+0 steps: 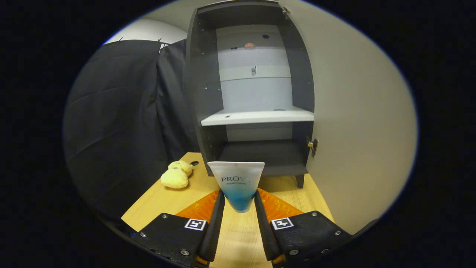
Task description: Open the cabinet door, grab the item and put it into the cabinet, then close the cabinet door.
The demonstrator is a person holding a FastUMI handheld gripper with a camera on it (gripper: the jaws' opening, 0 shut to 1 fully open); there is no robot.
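The claw [238,199] is narrowed onto a tube [236,184] — both fingers press its lower, blue end, crimped end up. The tube is held above the table [148,206], just in front of the cabinet [256,93]. The cabinet's door [357,123] stands open to the right. A plush toy [176,175] lies on the table left of the cabinet's foot.

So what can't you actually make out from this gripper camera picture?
- Tube, gripper view: its lower end is hidden between the gripper fingers.
- Cabinet: small marks on the back panel, too small to identify.
- Cabinet door: outer face turned away.
- Yellow plush toy: too small to identify.
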